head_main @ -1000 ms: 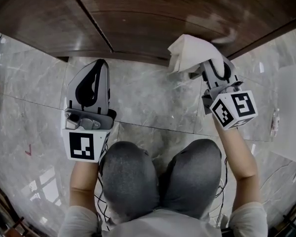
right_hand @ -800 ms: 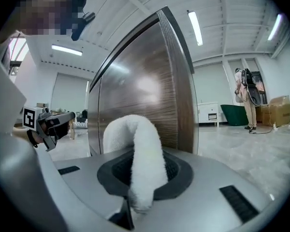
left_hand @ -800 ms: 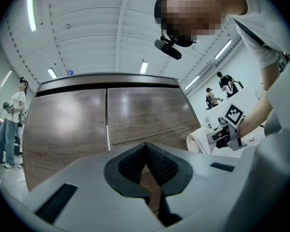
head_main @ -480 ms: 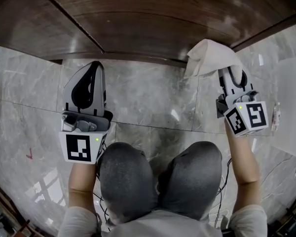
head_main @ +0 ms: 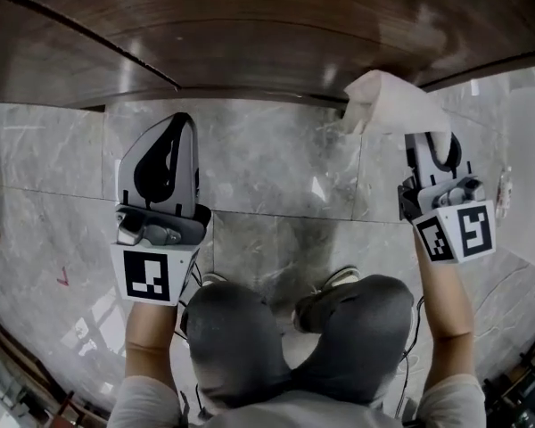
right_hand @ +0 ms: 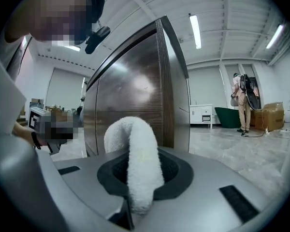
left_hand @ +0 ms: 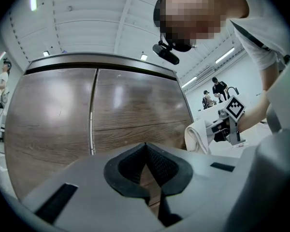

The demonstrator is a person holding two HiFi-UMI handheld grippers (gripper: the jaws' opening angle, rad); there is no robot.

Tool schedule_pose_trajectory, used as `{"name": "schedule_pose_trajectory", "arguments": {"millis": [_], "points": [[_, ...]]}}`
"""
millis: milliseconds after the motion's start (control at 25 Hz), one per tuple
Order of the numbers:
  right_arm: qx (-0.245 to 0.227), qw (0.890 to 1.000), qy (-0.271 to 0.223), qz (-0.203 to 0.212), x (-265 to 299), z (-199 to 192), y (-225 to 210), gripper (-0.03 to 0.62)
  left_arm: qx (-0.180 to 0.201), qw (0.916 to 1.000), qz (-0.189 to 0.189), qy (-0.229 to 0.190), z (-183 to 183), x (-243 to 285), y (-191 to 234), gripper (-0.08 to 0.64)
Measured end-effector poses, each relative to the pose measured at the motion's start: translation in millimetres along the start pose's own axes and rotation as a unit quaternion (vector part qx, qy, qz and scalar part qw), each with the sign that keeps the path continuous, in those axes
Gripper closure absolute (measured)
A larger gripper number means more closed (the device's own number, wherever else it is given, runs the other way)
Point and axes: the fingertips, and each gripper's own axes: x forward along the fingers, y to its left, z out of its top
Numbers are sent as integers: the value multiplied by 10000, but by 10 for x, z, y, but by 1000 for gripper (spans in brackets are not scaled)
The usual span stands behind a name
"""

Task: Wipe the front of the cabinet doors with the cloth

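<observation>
Okay | my right gripper [head_main: 431, 143] clamps the white terry cloth [head_main: 388, 102] | cloth at the lower right corner of the dark brown wooden cabinet doors [head_main: 276, 25], contact unclear | left gripper [head_main: 178, 125] jaws together, nothing held | I judge wiping partway, left door likely remaining.

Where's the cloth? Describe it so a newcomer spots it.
Find the dark wooden cabinet across the head view's top. Near its right end, the right gripper clamps the cloth: white, fluffy, folded, the only soft pale thing there.
</observation>
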Motion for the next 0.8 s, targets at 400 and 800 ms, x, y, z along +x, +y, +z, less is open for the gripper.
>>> {"name": "schedule_pose_trajectory", "arguments": {"millis": [400, 800], "points": [[227, 9988, 412, -103, -30, 865, 416, 523, -707, 9968, -81, 368, 798, -197, 52, 551], [240, 9983, 503, 195, -273, 2466, 1069, 523, -912, 9928, 298, 718, 2344, -772, 530, 551]]}}
